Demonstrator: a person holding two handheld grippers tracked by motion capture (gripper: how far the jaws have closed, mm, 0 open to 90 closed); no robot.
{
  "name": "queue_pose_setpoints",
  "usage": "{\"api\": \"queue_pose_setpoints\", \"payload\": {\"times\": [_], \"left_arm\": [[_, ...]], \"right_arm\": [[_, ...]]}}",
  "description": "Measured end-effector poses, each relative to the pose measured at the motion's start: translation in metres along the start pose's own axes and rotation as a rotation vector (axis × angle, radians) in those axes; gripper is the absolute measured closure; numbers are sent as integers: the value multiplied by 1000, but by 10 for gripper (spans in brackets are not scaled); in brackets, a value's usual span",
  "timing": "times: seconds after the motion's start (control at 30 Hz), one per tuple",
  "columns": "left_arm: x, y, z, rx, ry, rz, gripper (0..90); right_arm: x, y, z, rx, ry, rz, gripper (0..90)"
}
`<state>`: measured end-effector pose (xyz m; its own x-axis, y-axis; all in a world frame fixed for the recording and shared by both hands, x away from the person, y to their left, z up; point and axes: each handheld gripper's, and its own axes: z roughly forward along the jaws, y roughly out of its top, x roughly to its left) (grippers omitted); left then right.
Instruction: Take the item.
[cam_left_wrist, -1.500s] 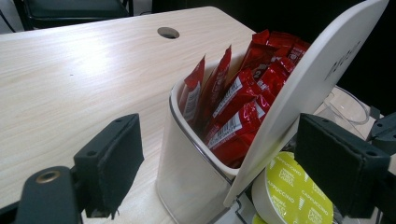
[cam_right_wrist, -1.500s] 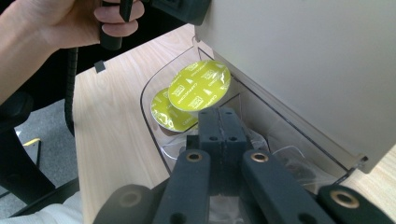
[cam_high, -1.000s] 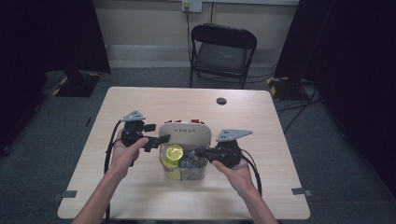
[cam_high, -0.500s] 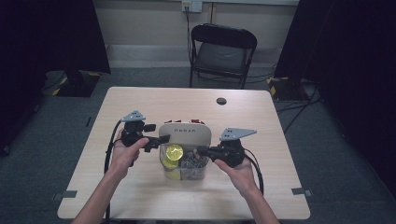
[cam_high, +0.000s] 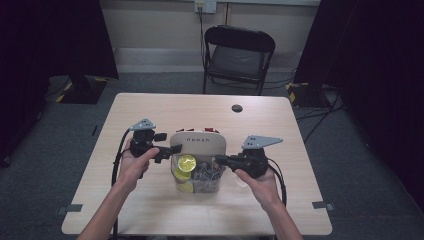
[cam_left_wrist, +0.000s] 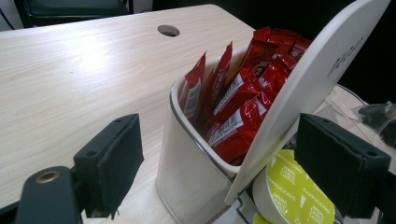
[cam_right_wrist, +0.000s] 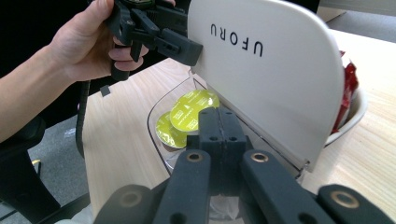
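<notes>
- Your right gripper (cam_right_wrist: 219, 140) sits nearest you with its jaws clenched together and nothing visible between them, tips over the clear tub (cam_high: 197, 181) at the middle of the table (cam_high: 150, 105).
- That clear tub looks like thin hard plastic: stiff but slick, and light, so it will likely slide if you push sideways. Grip its rim rather than its smooth wall.
- The yellow-green coffee pods (cam_right_wrist: 191, 114) inside it are small and foil-topped. You should pinch one across its rim, since the foil would probably dent or puncture under a jaw tip.
- Your left gripper (cam_left_wrist: 233, 158) is released, jaws wide apart, straddling the edge of the white lid (cam_right_wrist: 275, 74) where it leans over the tub.
- The lid is tilted up, a smooth rigid panel. Take its thin edge squarely, because the glossy face gives the pads little to bite.
- Behind it stands the white container (cam_left_wrist: 187, 158), packed with red sachets (cam_left_wrist: 233, 107). These are soft, crinkly and light; hold one near its top seam.
- Farther off, the table has a round cable hole (cam_high: 237, 108), and a folding chair (cam_high: 239, 57) stands beyond.
</notes>
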<state>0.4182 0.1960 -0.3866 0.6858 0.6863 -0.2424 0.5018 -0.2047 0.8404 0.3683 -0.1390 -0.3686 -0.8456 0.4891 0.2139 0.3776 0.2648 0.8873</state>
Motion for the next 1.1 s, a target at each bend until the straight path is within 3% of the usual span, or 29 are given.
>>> {"api": "queue_pose_setpoints", "payload": {"times": [1.1], "left_arm": [[1,0,0,-4,-6,1,151]], "right_arm": [[-18,-3,-36,-68,-67,44,900]]}}
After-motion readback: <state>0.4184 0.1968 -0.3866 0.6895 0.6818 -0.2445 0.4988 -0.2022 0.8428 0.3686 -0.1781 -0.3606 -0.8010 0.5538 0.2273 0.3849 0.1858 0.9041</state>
